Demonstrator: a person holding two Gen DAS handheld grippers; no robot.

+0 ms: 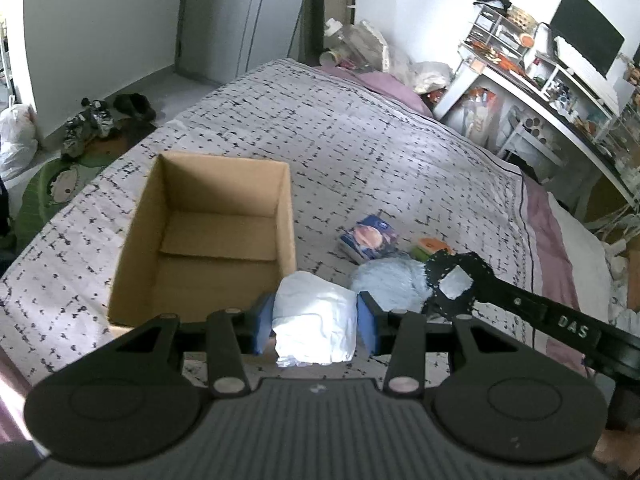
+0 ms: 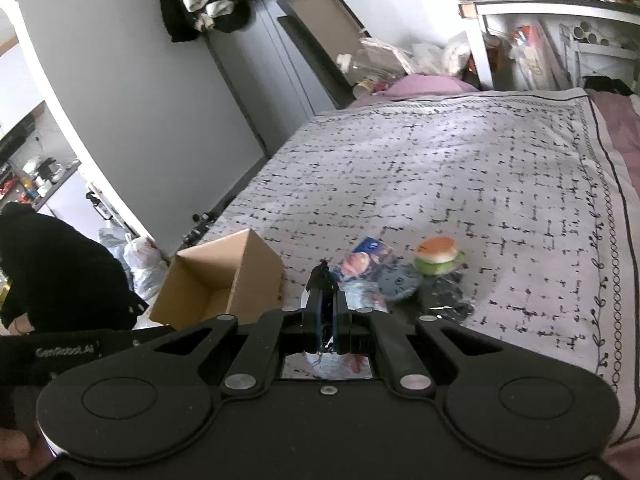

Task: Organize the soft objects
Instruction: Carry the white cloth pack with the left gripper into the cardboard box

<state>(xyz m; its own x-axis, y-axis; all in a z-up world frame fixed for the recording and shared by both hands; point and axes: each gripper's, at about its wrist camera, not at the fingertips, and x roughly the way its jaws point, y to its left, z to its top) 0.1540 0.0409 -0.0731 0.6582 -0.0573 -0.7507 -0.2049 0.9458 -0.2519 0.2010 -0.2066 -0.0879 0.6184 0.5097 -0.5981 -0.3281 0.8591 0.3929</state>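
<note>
My left gripper [image 1: 316, 318] is shut on a white crumpled soft bundle [image 1: 314, 316], held just right of the near corner of an open empty cardboard box [image 1: 208, 236] on the bed. My right gripper [image 2: 326, 300] is shut on a black lacy cloth [image 2: 320, 276]; in the left wrist view that cloth [image 1: 454, 280] hangs over a pale blue fluffy item [image 1: 390, 284]. A blue tissue pack [image 1: 370, 236] and a burger-shaped plush [image 2: 436, 254] lie beyond. The box [image 2: 224, 280] shows left in the right wrist view.
The bed has a grey patterned cover [image 1: 360, 140] with a purple sheet edge [image 1: 548, 232]. A cluttered white desk [image 1: 532, 88] stands to the right. Shoes [image 1: 92, 120] and bags [image 1: 16, 136] lie on the floor to the left.
</note>
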